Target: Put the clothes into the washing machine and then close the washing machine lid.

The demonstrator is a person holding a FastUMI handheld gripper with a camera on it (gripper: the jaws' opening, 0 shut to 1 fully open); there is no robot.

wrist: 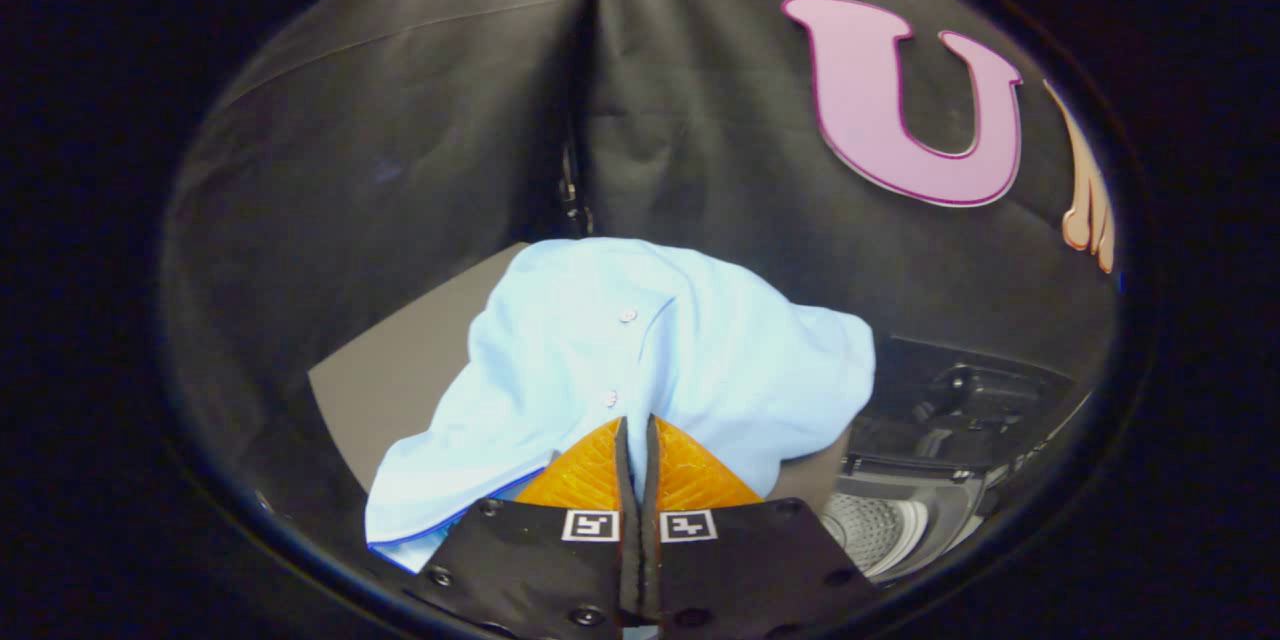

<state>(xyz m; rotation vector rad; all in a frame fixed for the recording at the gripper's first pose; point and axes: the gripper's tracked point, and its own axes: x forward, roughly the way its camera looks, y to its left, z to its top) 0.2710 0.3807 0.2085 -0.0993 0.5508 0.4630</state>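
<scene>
Now gripper (pixel 636 425) fingers pressed close together, only thin gap between them; tips touch light blue shirt (pixel 640 360), cannot tell if any cloth is pinched. Shirt lies in crumpled heap on grey desk (pixel 400 380), just ahead of fingers, two small buttons showing on top. Blue trim along shirt's near edge, beside left finger. Washing machine (pixel 900 510) to right of shirt, lid up, white drum with holes showing inside. Black cloth wall behind all
</scene>
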